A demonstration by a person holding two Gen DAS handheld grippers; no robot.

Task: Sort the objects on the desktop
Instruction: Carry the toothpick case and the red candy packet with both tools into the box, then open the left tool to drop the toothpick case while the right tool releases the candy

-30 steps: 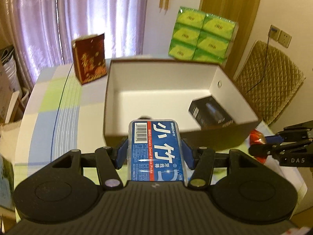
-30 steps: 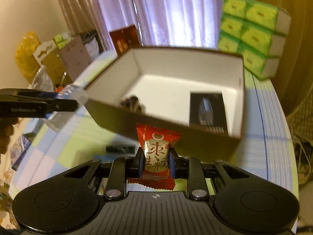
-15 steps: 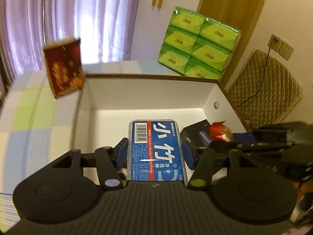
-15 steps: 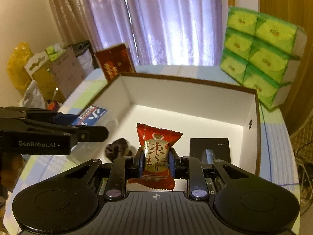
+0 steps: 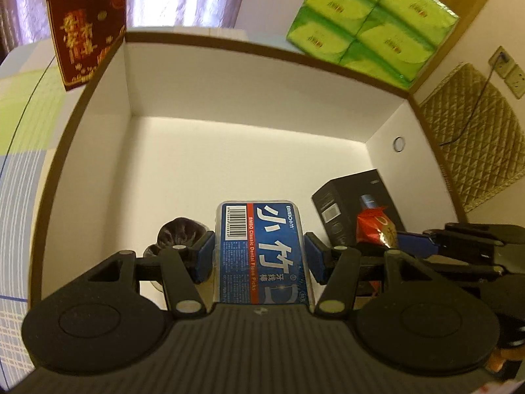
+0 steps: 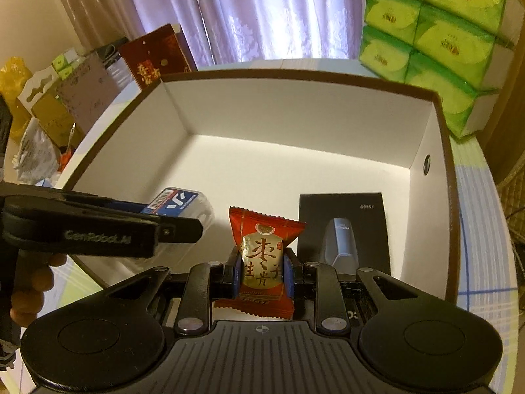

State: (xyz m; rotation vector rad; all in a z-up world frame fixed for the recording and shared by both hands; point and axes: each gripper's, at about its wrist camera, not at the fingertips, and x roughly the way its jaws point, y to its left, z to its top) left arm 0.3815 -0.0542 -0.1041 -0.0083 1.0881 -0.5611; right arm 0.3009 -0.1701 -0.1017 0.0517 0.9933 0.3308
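We found both tongs over the open cardboard box (image 6: pixel 436 124): left tongs (image 5: pixel 259 252) clamped on the dental floss picks case (image 5: pixel 261 249), right tongs (image 6: pixel 261 271) on the red candy packet (image 6: pixel 262 252). The placing step was in hand; next, we judged, lowering and releasing.

Blue dental floss pick case (image 5: pixel 261 249), red-gold candy wrapper (image 6: pixel 262 256), white brown-rimmed box (image 5: pixel 249 105), green tissue packs (image 6: pixel 436 32), lilac curtain (image 6: pixel 262 13).

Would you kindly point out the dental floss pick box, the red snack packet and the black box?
dental floss pick box (image 5: pixel 261 252), left wrist view, blue label.
red snack packet (image 6: pixel 262 256), right wrist view, gold centre.
black box (image 6: pixel 341 211), right wrist view, top face.
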